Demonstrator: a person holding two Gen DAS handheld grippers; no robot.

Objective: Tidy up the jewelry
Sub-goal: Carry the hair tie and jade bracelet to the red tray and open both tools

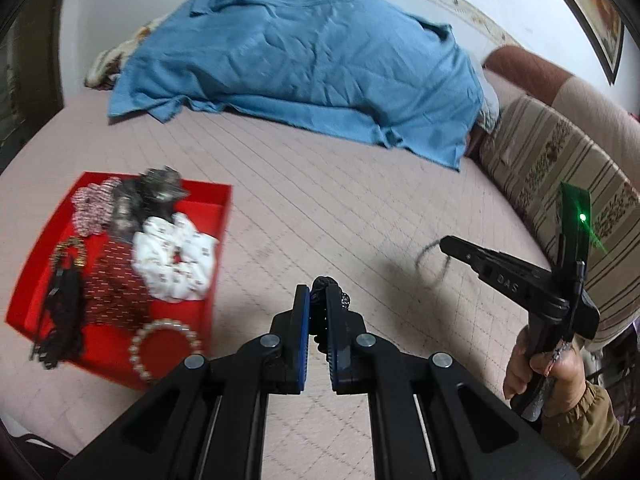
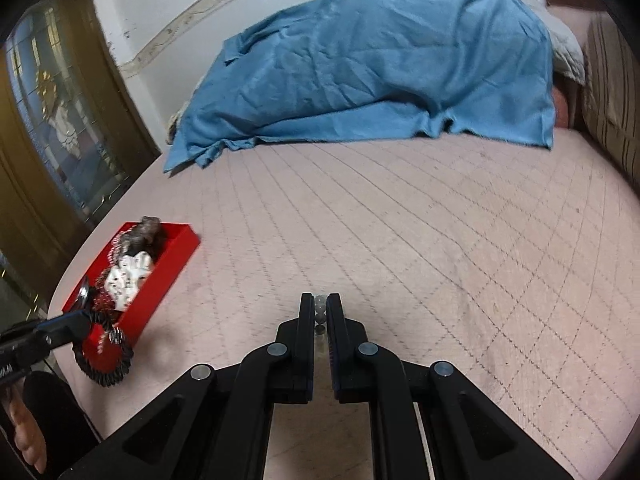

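My left gripper (image 1: 317,294) is shut on a black lacy ring-shaped piece (image 1: 321,282). In the right wrist view that black ring (image 2: 106,379) hangs from the left gripper (image 2: 82,317) in front of the red box's near corner. The red box (image 1: 218,200) (image 2: 176,248) lies on the bed at the left. It holds scrunchies (image 1: 172,256), a pearl bracelet (image 1: 168,330) and a black necklace (image 1: 64,308). My right gripper (image 2: 320,300) is shut on a thin bracelet of clear grey beads (image 2: 320,305). The left wrist view shows it as a blurred loop (image 1: 420,258) under the right gripper (image 1: 443,245), above the bed.
A pink quilted bedcover (image 1: 320,208) (image 2: 400,220) spreads between box and grippers. A blue cloth (image 1: 304,64) (image 2: 380,64) covers a heap at the back. Striped cushions (image 1: 560,168) line the right side. A brown glazed door (image 2: 52,120) stands at the left.
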